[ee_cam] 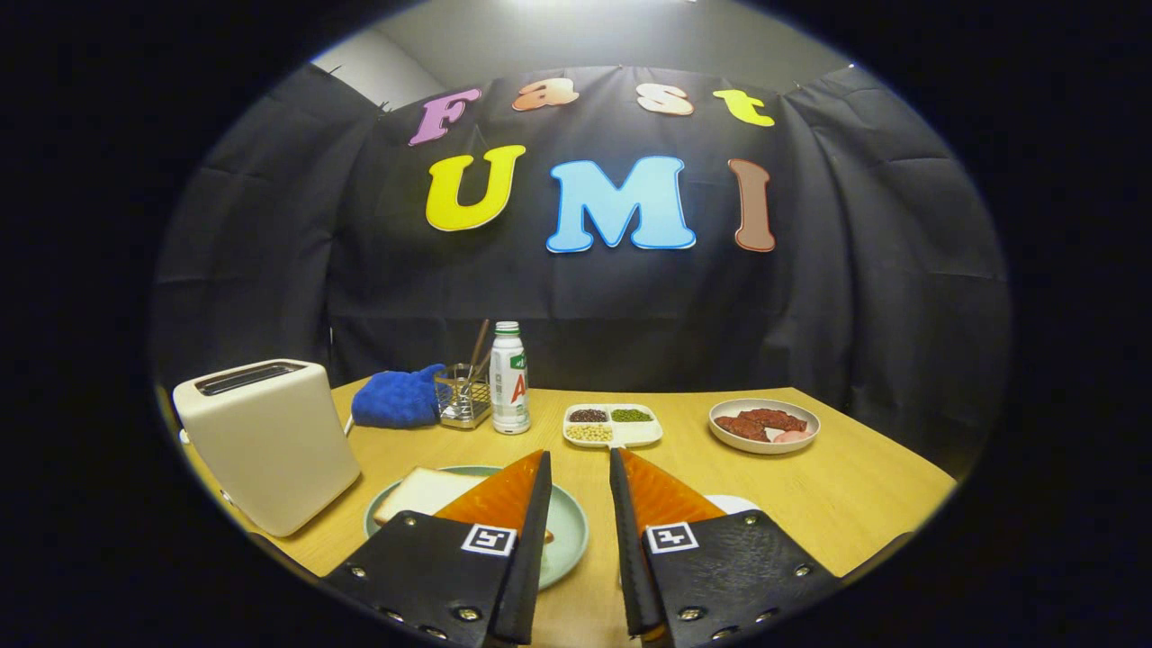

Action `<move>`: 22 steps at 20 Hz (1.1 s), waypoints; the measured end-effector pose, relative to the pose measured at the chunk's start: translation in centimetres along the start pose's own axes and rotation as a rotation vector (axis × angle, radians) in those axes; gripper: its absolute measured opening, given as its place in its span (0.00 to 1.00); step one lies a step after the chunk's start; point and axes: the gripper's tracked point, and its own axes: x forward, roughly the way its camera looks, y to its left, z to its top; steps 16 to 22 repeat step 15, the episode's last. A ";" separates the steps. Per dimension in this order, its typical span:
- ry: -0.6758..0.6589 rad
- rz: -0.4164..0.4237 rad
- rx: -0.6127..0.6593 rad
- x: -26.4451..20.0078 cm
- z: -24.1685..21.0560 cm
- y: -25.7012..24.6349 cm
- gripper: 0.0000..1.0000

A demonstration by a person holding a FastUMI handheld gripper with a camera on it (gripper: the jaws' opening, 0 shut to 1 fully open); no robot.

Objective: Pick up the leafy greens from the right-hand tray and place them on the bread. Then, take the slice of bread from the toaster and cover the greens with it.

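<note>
Gripper view, we held the gripper [580,468] with fingers parted and empty at bottom centre, bread slice [421,493] on the green plate [569,540] lower left of frame, toaster [265,441] far left, wooden table [855,486] beneath, leafy greens we couldn't make out.

Gripper view rides on gripper [579,463], low above near edge of wooden table [837,495], facing level across it toward toaster [265,441], divided dish [613,425] and black cloth wall
</note>
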 end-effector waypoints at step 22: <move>-0.140 -0.079 -0.042 -3.0 0.4 -26.0 0.38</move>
